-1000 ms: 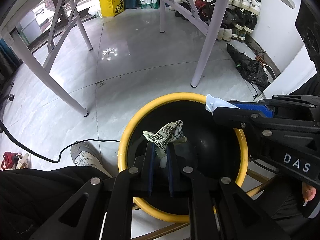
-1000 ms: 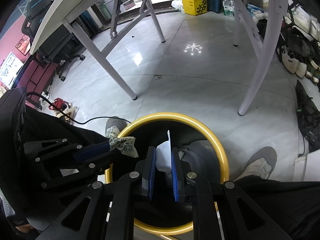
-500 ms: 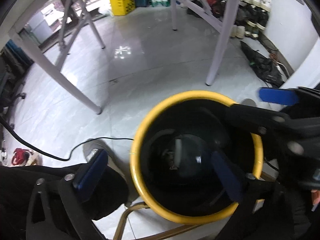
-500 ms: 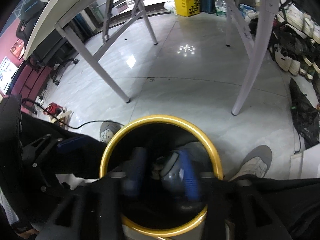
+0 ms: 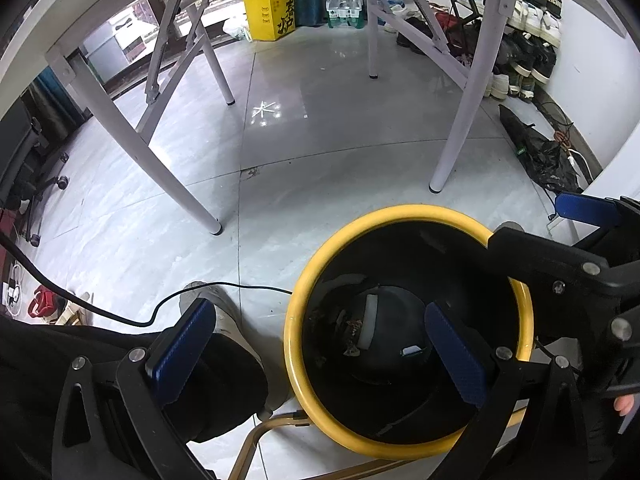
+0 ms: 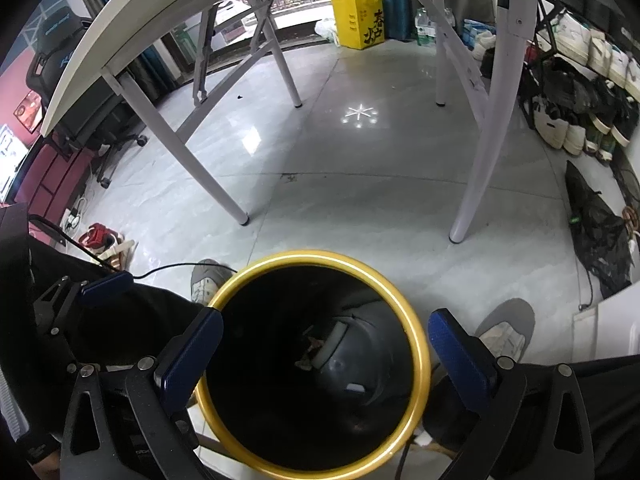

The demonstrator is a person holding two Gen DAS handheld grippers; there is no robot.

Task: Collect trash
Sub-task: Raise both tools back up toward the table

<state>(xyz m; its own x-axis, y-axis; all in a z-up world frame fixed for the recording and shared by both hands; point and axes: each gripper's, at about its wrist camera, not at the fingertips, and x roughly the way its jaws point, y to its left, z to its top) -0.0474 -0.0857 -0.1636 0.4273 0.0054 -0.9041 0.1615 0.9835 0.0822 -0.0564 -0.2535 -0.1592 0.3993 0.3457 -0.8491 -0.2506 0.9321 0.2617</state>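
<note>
Two tools, yours, both spread wide with nothing between the blue pads: left tool [image 5: 320,354] hangs over the near-left rim of the yellow-rimmed black bin [image 5: 400,210], right tool [image 6: 326,354] straddles the same bin [image 6: 320,256] from above. Bin contents: one crumpled printed paper scrap [image 5: 352,328] and one white paper piece [image 5: 368,320] lying touching at the bottom, with a small white fragment [image 5: 412,350] nearby. Surroundings: grey tiled floor [image 5: 320,152], white table legs [image 5: 460,120], your grey shoe [image 6: 500,332] beside the bin.
</note>
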